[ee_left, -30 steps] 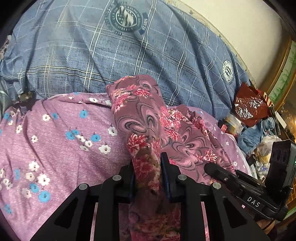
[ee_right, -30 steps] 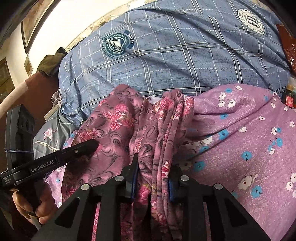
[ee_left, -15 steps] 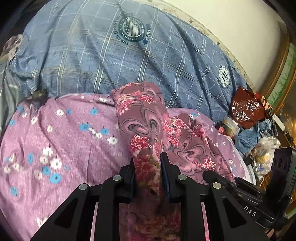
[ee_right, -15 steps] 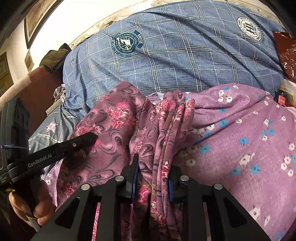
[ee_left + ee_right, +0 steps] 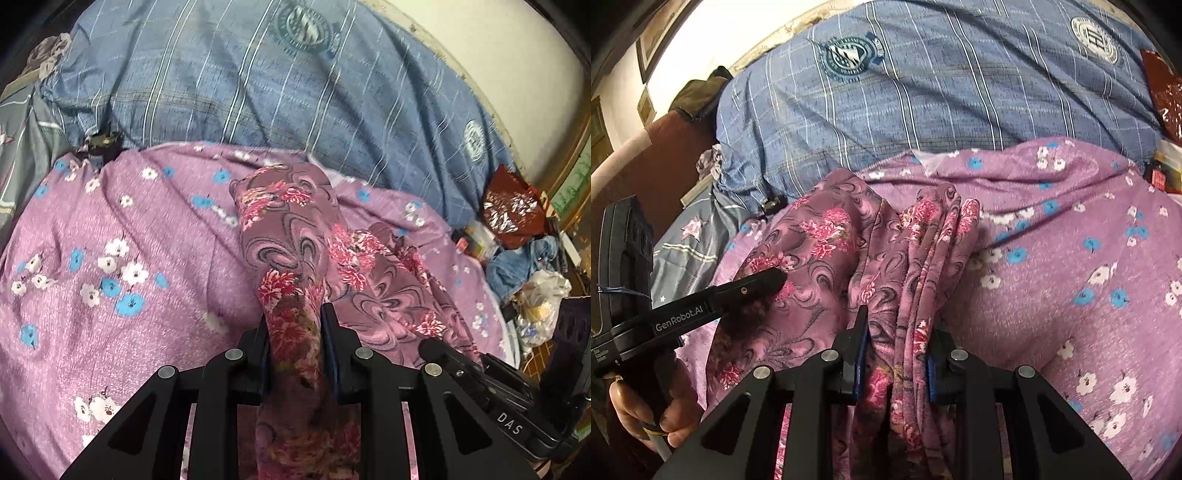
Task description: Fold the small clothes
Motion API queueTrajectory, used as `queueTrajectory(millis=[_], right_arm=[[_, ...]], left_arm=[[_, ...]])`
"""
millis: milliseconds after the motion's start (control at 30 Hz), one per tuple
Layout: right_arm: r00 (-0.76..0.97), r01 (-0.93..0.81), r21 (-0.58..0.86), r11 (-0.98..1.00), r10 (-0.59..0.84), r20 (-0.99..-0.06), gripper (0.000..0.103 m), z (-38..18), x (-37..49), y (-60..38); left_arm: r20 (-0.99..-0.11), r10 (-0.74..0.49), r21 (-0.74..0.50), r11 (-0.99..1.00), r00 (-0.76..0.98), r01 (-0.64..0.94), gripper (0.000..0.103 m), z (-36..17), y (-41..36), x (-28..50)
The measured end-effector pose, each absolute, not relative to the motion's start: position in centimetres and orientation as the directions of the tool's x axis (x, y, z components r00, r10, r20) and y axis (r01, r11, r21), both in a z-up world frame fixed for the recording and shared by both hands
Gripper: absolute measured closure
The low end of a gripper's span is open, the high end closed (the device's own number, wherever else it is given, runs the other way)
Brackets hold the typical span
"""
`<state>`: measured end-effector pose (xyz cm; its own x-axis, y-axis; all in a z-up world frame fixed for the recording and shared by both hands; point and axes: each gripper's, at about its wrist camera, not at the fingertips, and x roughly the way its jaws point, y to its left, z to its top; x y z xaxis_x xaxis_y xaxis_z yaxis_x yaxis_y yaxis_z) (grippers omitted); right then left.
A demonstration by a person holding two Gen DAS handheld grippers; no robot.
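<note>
Claws both clamped on the floral garment, mid-fold

Left claw (image 5: pixel 295 347) and right claw (image 5: pixel 895 354) each pinch a bunched edge of the floral garment (image 5: pixel 291 236). Since a second ago they've carried it farther out over the purple bedsheet (image 5: pixel 110 258), toward the blue plaid pillow (image 5: pixel 258 74), so the fold looks underway.

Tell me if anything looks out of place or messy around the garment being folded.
The floral garment is bunched, not flat, pinched in both the left gripper and right gripper. Beyond the purple bedsheet, clutter is heaped: a red bag and blue cloth.
</note>
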<state>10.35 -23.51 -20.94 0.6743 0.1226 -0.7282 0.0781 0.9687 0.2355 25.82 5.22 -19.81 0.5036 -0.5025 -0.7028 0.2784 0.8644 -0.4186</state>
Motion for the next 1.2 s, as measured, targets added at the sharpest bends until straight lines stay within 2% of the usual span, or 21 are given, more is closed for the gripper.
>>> queueTrajectory(millis=[100,200,267,333,467,533,633,733,800,867,900,1067,1200], right_arm=[[0.638,0.101,0.219,0.97,0.106,-0.763,0.079,-22.4,10.9,-23.5],[0.593,0.125,0.168,0.978,0.062,-0.803,0.078,-24.0,11.4,-23.8],[0.565,0.132,0.162,0.978,0.061,-0.823,0.073,-24.9,11.7,-24.1],[0.564,0.131,0.158,0.979,0.057,-0.824,0.068,-25.1,11.6,-24.3],[0.565,0.141,0.138,0.98,0.035,-0.825,0.059,-24.7,11.3,-24.3],[0.575,0.146,0.121,0.982,0.015,-0.818,0.059,-23.9,11.1,-24.3],[0.639,0.16,0.075,0.984,-0.045,-0.767,0.055,-21.9,10.9,-24.4],[0.69,0.142,0.124,0.982,-0.009,-0.724,0.054,-20.2,12.0,-24.9],[0.685,0.126,0.158,0.979,0.029,-0.728,0.059,-20.0,13.2,-25.0],[0.672,0.096,0.186,0.978,0.074,-0.737,0.086,-20.2,14.7,-24.9],[0.66,0.082,0.199,0.976,0.097,-0.745,0.09,-20.5,15.6,-24.9],[0.618,0.076,0.224,0.972,0.13,-0.775,0.09,-22.5,19.1,-24.6],[0.49,0.114,0.23,0.967,0.146,-0.859,0.093,-26.5,21.8,-24.8]], left_arm=[[-0.748,-0.458,-0.381,0.889,0.48,0.255,0.079,-21.1,4.6,26.5],[-0.796,-0.398,-0.334,0.917,0.456,0.217,0.069,-22.2,4.0,27.0],[-0.818,-0.365,-0.304,0.931,0.444,0.205,0.061,-22.6,3.6,27.2],[-0.821,-0.348,-0.286,0.937,0.453,0.201,0.059,-22.5,3.4,27.2],[-0.787,-0.291,-0.221,0.956,0.544,0.193,0.059,-20.7,3.4,26.5],[-0.757,-0.289,-0.218,0.957,0.587,0.19,0.059,-19.7,3.4,26.4],[-0.739,-0.304,-0.232,0.953,0.602,0.196,0.059,-18.8,2.9,27.1],[-0.748,-0.28,-0.209,0.96,0.601,0.187,0.059,-18.7,1.8,29.2],[-0.771,-0.275,-0.201,0.961,0.574,0.191,0.059,-19.3,1.0,31.0],[-0.795,-0.251,-0.181,0.967,0.553,0.179,0.059,-20.0,0.4,33.3],[-0.805,-0.243,-0.177,0.969,0.541,0.172,0.059,-20.4,0.2,34.3],[-0.843,-0.227,-0.176,0.973,0.487,0.148,0.059,-23.2,-0.8,38.5],[-0.882,-0.206,-0.157,0.977,0.425,0.148,0.055,-26.0,-1.1,40.3]])
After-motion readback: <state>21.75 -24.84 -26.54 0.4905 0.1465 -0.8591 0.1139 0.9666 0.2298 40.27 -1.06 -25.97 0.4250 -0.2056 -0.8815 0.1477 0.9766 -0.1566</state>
